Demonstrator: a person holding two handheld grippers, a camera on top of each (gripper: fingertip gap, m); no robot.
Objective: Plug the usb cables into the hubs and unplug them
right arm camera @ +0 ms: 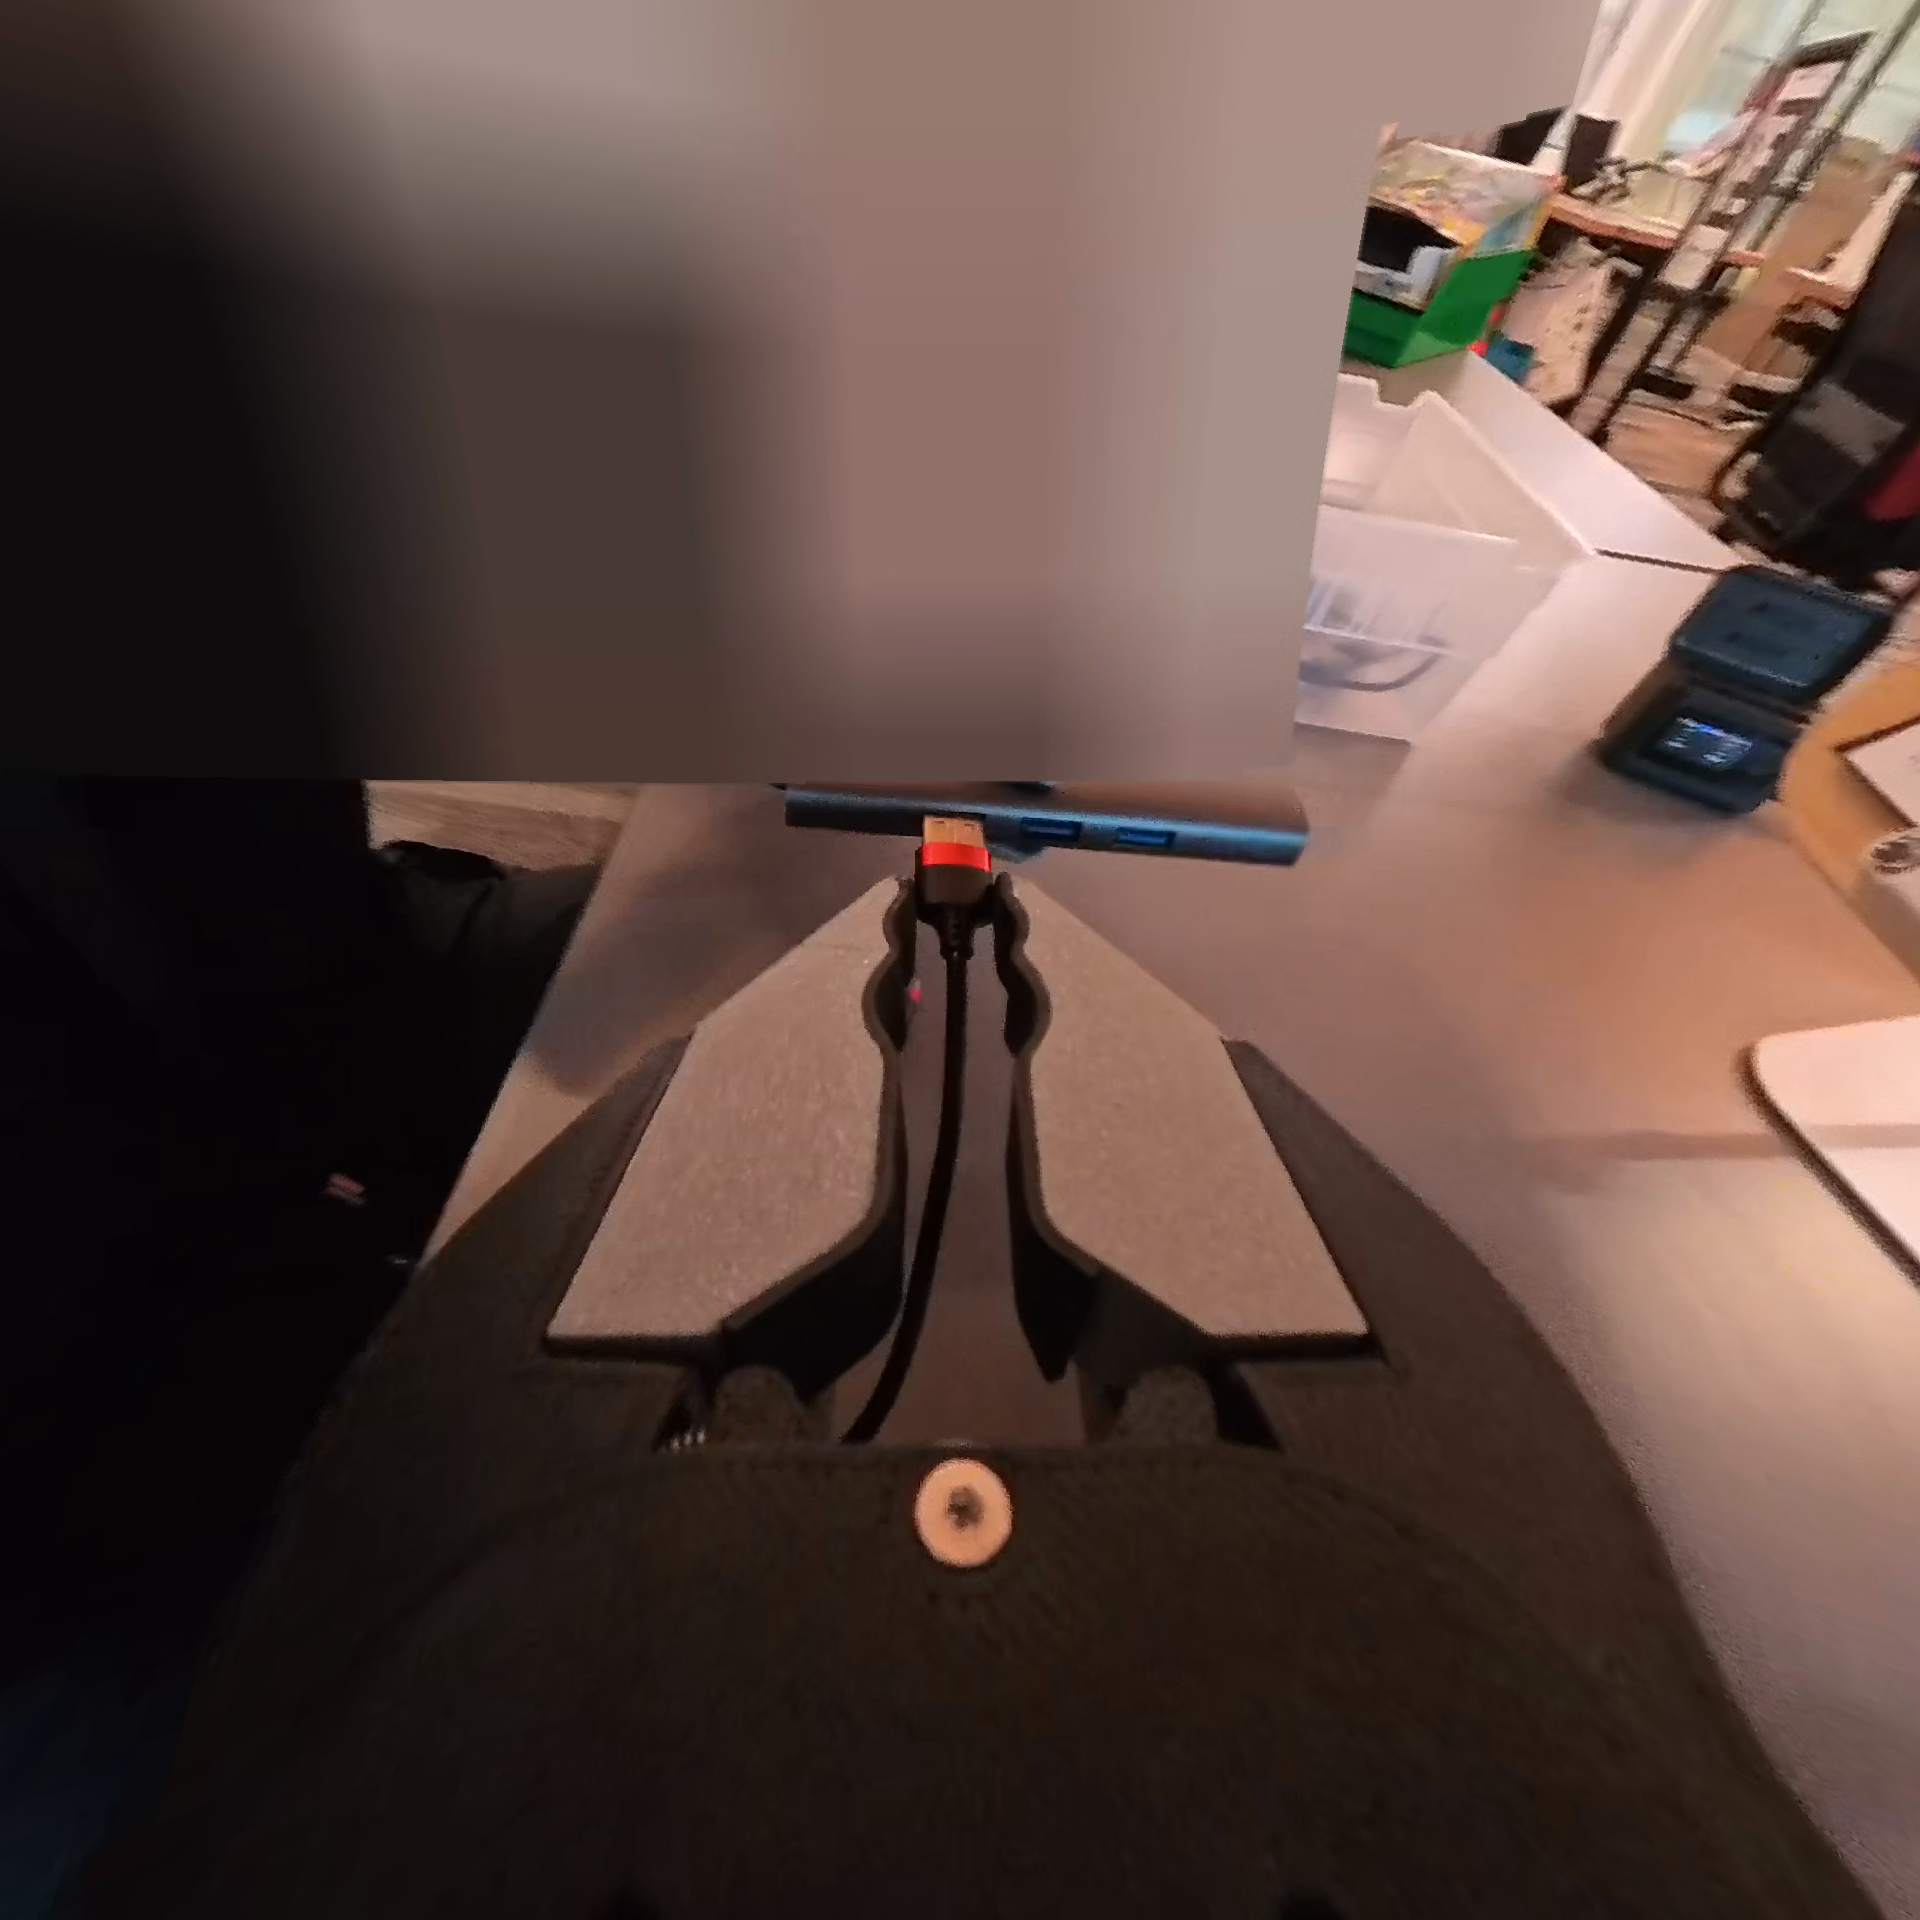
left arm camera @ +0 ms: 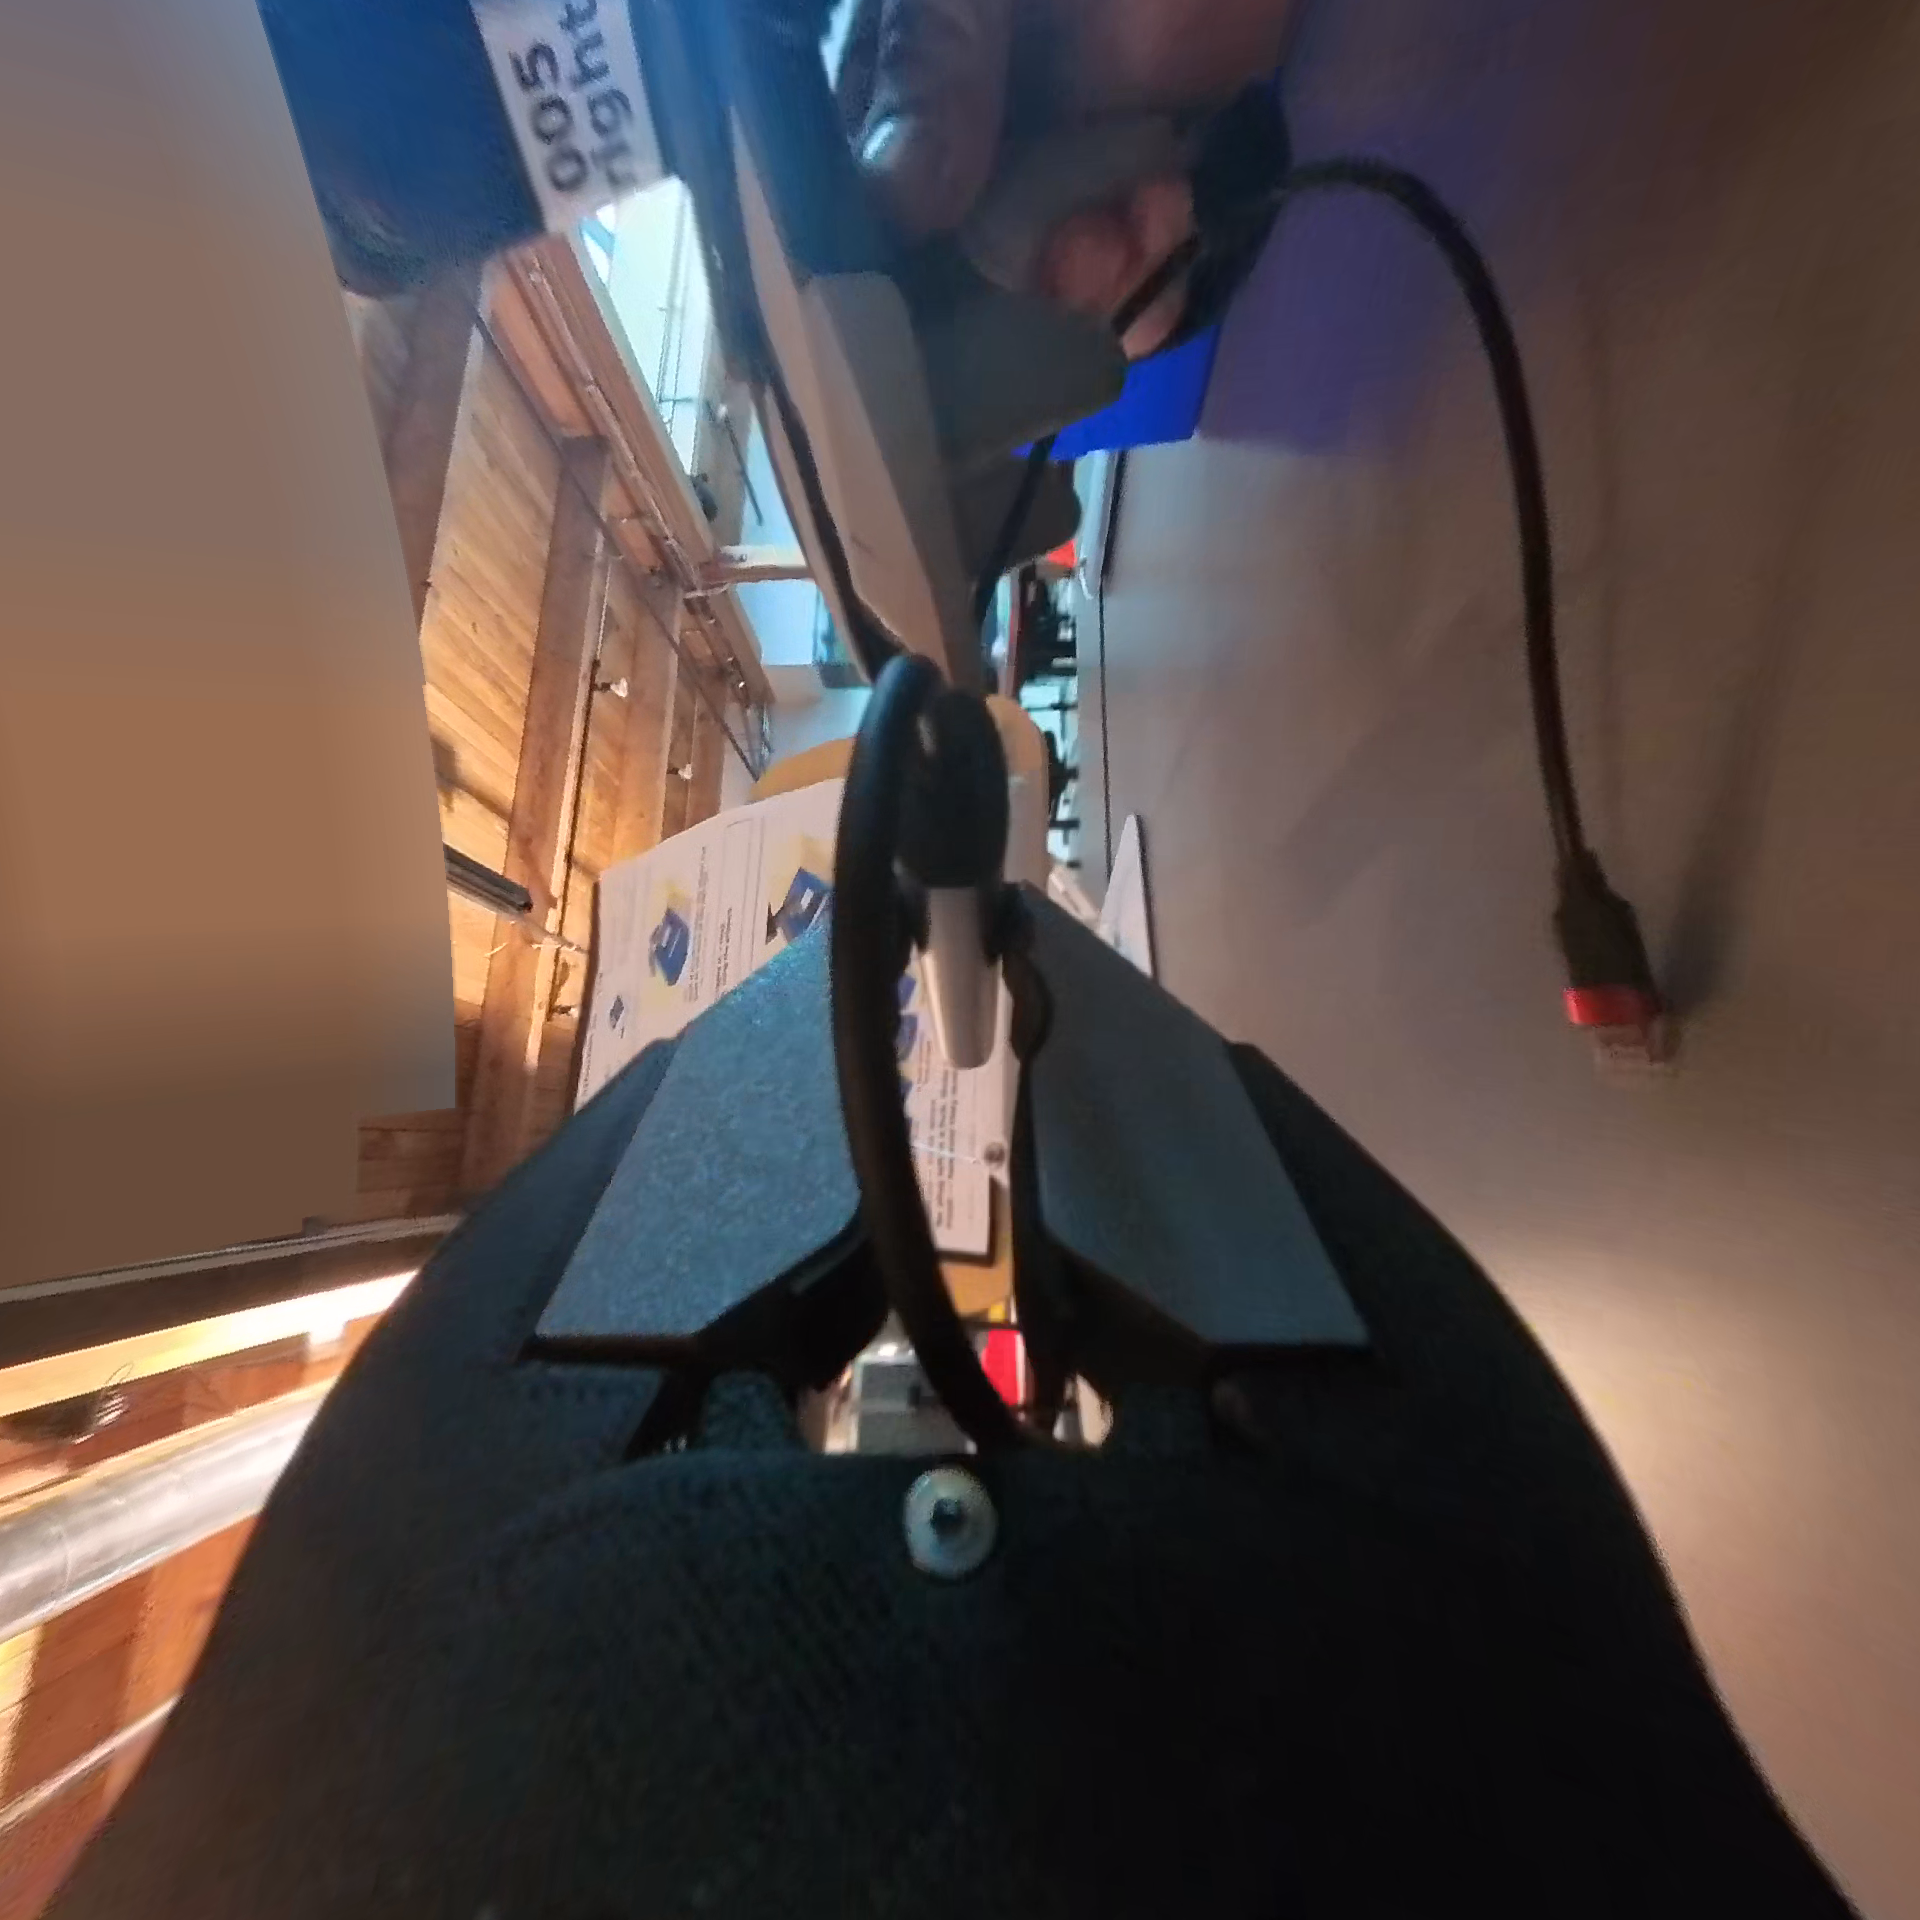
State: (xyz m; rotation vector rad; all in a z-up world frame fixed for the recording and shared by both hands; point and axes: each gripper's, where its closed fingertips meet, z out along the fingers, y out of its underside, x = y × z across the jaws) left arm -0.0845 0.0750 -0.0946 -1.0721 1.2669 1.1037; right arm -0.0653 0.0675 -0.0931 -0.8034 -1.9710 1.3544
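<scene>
Right gripper [right arm camera: 948, 894] clamped on one red-collared USB plug [right arm camera: 951, 854] at one grey hub [right arm camera: 1049, 824], two blue ports [right arm camera: 1051, 829] free, left gripper [left arm camera: 961, 935] pinching one silver hub end [left arm camera: 961, 987], second red-collared plug [left arm camera: 1610, 1003] lying loose on table [left arm camera: 1403, 727]

On my right feed I see a black braided cable [right arm camera: 940, 1060] with a red-banded plug [right arm camera: 951, 854] against a dark grey hub [right arm camera: 1195, 821] with blue ports. My gripper pads [right arm camera: 748, 1143] are speckled grey on black, and the desk [right arm camera: 1455, 935] is pale beige.
</scene>
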